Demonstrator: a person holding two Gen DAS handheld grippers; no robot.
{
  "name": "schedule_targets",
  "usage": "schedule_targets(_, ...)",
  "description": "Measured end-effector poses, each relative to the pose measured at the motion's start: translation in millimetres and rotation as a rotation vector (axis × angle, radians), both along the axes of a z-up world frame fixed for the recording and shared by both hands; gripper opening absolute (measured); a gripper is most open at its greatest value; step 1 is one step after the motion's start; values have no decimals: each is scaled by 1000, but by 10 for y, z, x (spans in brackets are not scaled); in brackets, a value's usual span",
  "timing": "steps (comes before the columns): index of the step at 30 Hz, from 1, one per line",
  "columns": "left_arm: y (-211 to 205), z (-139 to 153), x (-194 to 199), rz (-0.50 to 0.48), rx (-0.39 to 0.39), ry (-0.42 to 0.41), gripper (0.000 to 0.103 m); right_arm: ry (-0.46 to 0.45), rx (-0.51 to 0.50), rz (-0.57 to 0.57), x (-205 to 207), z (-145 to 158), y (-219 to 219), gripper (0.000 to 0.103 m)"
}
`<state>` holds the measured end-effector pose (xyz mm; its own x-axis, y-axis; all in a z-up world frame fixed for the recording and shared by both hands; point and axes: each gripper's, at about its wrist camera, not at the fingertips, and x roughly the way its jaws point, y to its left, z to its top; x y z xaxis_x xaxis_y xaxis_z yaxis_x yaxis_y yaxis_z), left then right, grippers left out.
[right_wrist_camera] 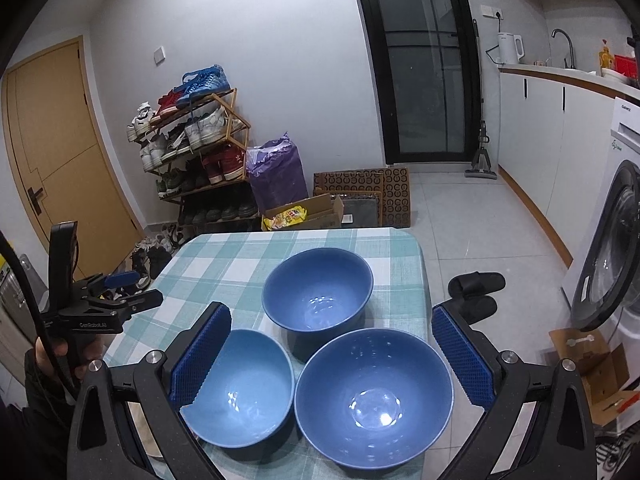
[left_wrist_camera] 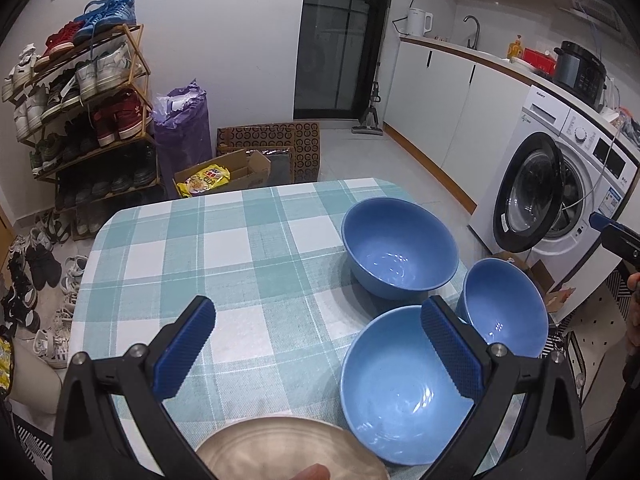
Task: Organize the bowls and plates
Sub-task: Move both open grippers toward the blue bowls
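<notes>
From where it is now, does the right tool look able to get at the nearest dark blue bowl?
Probably yes. The right tool is open above the dark blue bowl, with nothing over it; the lighter bowl crowds its left side.

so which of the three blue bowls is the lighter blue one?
The near-left bowl in the right wrist view, partly behind the right hand-held gripper's left finger. The far bowl and near-right bowl are darker blue.
</notes>
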<state>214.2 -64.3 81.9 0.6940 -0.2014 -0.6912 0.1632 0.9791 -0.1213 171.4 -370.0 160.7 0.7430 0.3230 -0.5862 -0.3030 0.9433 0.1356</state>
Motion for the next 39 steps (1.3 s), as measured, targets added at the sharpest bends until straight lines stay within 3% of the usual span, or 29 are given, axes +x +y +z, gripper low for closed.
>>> schedule_targets(39,-527,-477,933,-72,24,99,102,204,6,-28,1150,-901,59,102)
